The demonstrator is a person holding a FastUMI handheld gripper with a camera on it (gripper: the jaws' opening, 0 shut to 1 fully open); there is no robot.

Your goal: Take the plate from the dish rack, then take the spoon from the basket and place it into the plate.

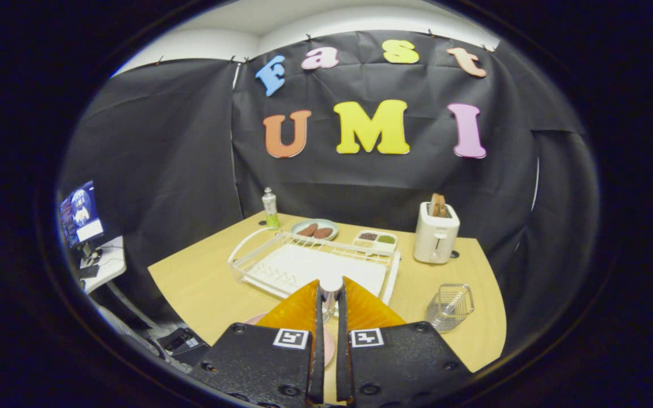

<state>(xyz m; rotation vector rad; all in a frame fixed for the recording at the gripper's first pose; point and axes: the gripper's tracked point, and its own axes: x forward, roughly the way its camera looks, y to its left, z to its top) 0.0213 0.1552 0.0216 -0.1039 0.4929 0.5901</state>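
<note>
— Black cloth walls close off the booth behind a pale wooden table. What sits on it?

— Just ahead of the gripper lies a white wire dish rack on its drip tray, with nothing standing in its slots as far as I can see. Beyond the rack, a small bottle with a green base stands at the far edge, a pale plate with two brown pieces is beside it, and next comes a little divided dish with dark and green fillings. Further to the right of those, a white toaster holds a slice of bread upright.

— Anything near the fingers themselves?

— Off to the right of the fingers, close by, a clear wire basket rests on the table (its inside is too faint to read). Far to the left, off the table, a monitor glows on a side desk.

— And the task's things?

— The pink plate lies flat on the table under the gripper, mostly hidden by it; only its rim peeks out at the left and between the fingers. The spoon is between the fingers: a shiny metal piece with a pale rounded end, standing roughly upright above the plate.

— How are the fingers set?

— Drawn nearly together, both pressing the spoon's sides.
</note>
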